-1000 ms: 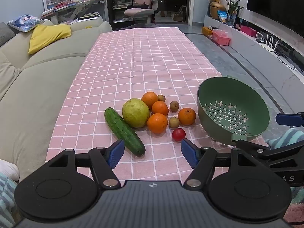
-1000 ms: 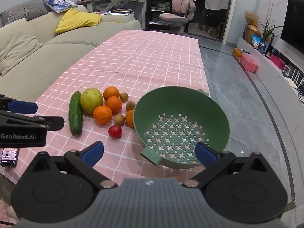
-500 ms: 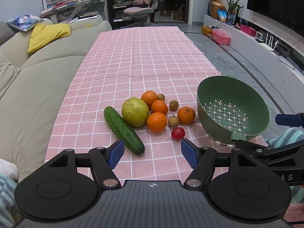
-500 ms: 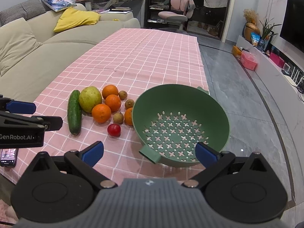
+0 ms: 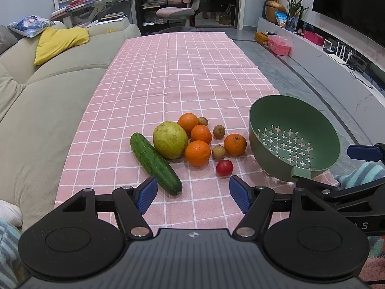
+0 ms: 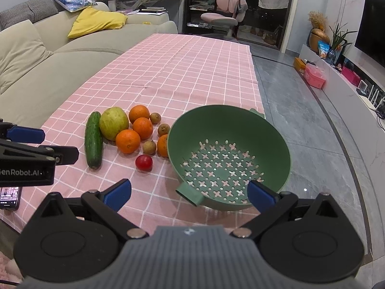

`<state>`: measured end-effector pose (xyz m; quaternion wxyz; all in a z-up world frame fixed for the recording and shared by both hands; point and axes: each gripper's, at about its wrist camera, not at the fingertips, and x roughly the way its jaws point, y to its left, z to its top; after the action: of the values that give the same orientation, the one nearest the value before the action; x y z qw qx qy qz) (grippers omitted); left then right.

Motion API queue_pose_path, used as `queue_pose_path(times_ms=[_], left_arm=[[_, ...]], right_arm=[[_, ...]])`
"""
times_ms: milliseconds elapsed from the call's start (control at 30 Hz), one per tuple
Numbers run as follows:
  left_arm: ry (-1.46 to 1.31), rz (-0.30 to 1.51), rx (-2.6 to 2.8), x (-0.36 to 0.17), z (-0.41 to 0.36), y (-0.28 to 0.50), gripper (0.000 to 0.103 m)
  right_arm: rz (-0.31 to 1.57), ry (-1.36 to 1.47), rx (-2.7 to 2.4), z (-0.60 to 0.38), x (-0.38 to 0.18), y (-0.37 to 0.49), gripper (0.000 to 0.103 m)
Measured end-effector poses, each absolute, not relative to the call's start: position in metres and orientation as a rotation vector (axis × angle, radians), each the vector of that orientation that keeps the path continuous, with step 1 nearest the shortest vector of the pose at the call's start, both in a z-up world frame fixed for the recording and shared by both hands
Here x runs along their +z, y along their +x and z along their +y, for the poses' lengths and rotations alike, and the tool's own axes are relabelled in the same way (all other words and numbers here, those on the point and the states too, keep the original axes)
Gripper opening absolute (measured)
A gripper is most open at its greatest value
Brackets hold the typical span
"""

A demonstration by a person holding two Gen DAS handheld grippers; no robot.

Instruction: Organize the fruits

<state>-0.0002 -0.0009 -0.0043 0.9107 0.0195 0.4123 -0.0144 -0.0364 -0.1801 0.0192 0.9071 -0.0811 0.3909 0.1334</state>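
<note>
- Here, the left tool [image 5: 192, 191] hangs above the near edge of the counter [image 5: 182, 77], its blue-padded fingers [image 5: 146, 193] spread wide apart and holding nothing.
- The right tool [image 6: 189, 193] is likewise spread wide and holds nothing, poised in front of the green colander [image 6: 272, 134], with its right pad over the colander's near rim in the right wrist view.
- The colander sits at the right edge of the pink checked cloth [image 6: 180, 72]; it holds no fruit, and its small handle tab points toward the camera.
- The fruits lie in a cluster on the cloth, left of the colander.
- A cucumber [image 5: 155, 163] lies on the left of the cluster, its near end just ahead of the left tool's left pad.
- A large yellow-green pear-like fruit [image 5: 170, 140] sits just beside the cucumber.
- Four oranges [image 5: 197, 153] lie to the right of it, one of them [image 6: 163, 145] partly hidden behind the colander wall in the right wrist view.
- Three small brown fruits [image 5: 219, 151] are scattered among the oranges.
- A small red tomato-like fruit [image 5: 224, 167] lies nearest the tools, apart from the rest.
- A beige sofa [image 5: 43, 110] runs along the left side of the counter.
</note>
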Motion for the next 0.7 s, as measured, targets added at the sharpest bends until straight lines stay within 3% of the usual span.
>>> queue_pose_path(times_ms=[700], left_arm=[[0.036, 0.862, -0.034, -0.0028, -0.0004, 0.0006, 0.080]], right_arm=[[0.827, -0.167, 0.265, -0.1798, 0.0175, -0.0340, 0.099]])
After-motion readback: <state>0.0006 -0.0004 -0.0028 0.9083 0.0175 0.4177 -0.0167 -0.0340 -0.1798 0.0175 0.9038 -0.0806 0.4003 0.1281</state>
